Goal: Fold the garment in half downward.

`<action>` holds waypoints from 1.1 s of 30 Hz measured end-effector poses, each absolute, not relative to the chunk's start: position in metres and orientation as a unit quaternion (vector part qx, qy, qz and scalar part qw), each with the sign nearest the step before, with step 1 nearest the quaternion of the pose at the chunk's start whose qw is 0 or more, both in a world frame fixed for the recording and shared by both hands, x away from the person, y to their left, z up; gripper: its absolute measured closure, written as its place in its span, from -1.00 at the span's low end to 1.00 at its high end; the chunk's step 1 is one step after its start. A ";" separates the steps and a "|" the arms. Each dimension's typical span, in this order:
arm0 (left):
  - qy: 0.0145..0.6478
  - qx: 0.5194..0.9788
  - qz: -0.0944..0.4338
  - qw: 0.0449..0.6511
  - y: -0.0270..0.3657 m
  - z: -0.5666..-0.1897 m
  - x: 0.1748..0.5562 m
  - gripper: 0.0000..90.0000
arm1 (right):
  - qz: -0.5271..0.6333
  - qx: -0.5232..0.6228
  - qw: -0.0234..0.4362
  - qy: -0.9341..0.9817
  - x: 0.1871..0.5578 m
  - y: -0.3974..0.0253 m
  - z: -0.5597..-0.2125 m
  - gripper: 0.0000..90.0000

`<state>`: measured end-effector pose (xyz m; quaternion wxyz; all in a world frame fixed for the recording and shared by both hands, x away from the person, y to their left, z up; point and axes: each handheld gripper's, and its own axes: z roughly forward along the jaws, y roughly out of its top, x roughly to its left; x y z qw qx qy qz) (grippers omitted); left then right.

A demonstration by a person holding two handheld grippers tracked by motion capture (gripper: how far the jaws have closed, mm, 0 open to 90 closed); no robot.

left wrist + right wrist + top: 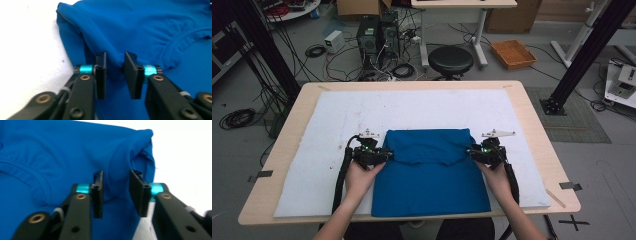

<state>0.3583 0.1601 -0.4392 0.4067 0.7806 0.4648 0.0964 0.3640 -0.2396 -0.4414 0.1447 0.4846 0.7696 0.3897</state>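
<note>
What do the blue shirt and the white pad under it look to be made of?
The blue shirt looks like a thin, smooth knit, perhaps synthetic: slight sheen, soft folds, a ribbed neckline seam. The white pad looks like a matte felt or foam sheet: flat, lightly marked, uneven cut edges. It lies on a table with a pale wood-look, probably laminate, top.

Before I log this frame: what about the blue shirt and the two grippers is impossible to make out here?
- High view: the jaws of the left gripper and right gripper are too small to judge.
- High view: the blue shirt is folded over, so the layers beneath are hidden.
- Left gripper view: the shirt's collar runs off the right edge.
- Right gripper view: the picture is blurred; whether the pads touch cloth is unclear.
</note>
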 end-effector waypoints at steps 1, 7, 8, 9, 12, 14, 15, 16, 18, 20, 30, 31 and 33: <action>0.460 0.783 0.097 0.407 0.160 -0.439 0.359 0.70 | 0.386 0.482 0.142 0.774 0.365 -0.238 -0.443 0.71; 0.453 0.783 0.098 0.414 0.159 -0.440 0.359 0.90 | 0.383 0.466 0.145 0.784 0.365 -0.236 -0.443 0.98; 0.453 0.783 0.098 0.415 0.159 -0.440 0.359 0.91 | 0.384 0.468 0.146 0.783 0.364 -0.237 -0.443 0.98; 0.454 0.782 0.098 0.416 0.159 -0.439 0.358 0.91 | 0.384 0.466 0.147 0.783 0.364 -0.237 -0.442 0.98; 0.451 0.780 0.098 0.423 0.160 -0.438 0.357 0.92 | 0.389 0.464 0.150 0.782 0.363 -0.239 -0.441 0.98; 0.450 0.780 0.098 0.425 0.161 -0.437 0.357 0.92 | 0.391 0.465 0.148 0.781 0.363 -0.239 -0.440 0.98; 0.450 0.779 0.097 0.426 0.161 -0.436 0.357 0.92 | 0.391 0.465 0.149 0.780 0.362 -0.240 -0.440 0.98; 0.450 0.778 0.097 0.428 0.161 -0.436 0.357 0.92 | 0.392 0.464 0.149 0.781 0.362 -0.240 -0.440 0.98; 0.448 0.780 0.095 0.427 0.161 -0.436 0.357 0.92 | 0.392 0.466 0.149 0.779 0.362 -0.241 -0.439 0.98; 0.447 0.780 0.094 0.428 0.160 -0.436 0.357 0.92 | 0.396 0.463 0.149 0.779 0.362 -0.243 -0.439 0.99; 0.438 0.777 0.097 0.441 0.160 -0.425 0.349 0.91 | 0.410 0.457 0.149 0.775 0.356 -0.245 -0.429 0.99; 0.435 0.778 0.098 0.442 0.161 -0.424 0.348 0.92 | 0.410 0.457 0.147 0.776 0.355 -0.245 -0.428 0.99; 0.434 0.779 0.099 0.443 0.161 -0.422 0.346 0.92 | 0.411 0.455 0.147 0.776 0.352 -0.245 -0.426 0.99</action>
